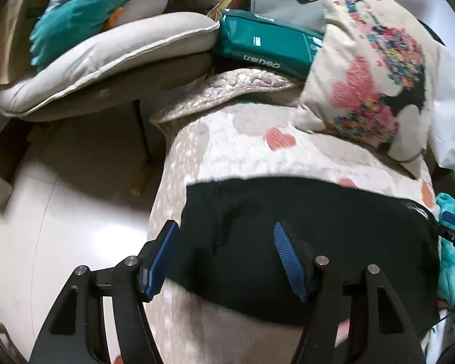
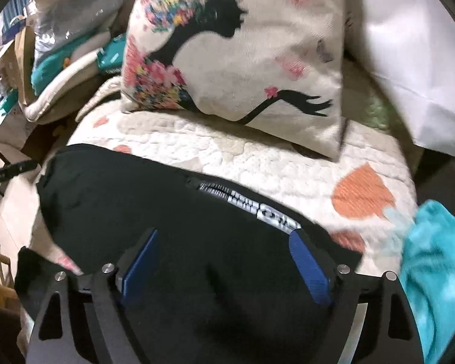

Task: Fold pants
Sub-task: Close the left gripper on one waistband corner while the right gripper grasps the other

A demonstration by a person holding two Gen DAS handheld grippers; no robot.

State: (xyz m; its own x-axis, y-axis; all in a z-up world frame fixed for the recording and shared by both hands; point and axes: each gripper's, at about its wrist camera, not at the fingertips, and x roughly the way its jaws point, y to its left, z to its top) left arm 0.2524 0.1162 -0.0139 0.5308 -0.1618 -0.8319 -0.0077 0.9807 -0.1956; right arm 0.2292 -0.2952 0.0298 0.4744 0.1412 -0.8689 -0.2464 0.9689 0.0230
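Okay, left wrist view: left gripper [image 1: 226,261] hangs spread wide over the black fabric pants [image 1: 303,242], gripping nothing. Pants lie flat on the cream quilted heart-print cover [image 1: 257,151]; their edge at 9 o'clock sits near the cover's drop-off, so a sloppy pull could likely drag them off. Right gripper [image 1: 453,227] peeks in at 3 o'clock, state unclear here.

Right wrist view: right gripper [image 2: 224,265] also gapes wide, empty, above the pants [image 2: 136,200]. White-printed waistband label [image 2: 251,204] at 12 o'clock. Teal fuzzy cloth [image 2: 433,257] at 3 o'clock could get pinched along. Blurry, so grip may miss layers.
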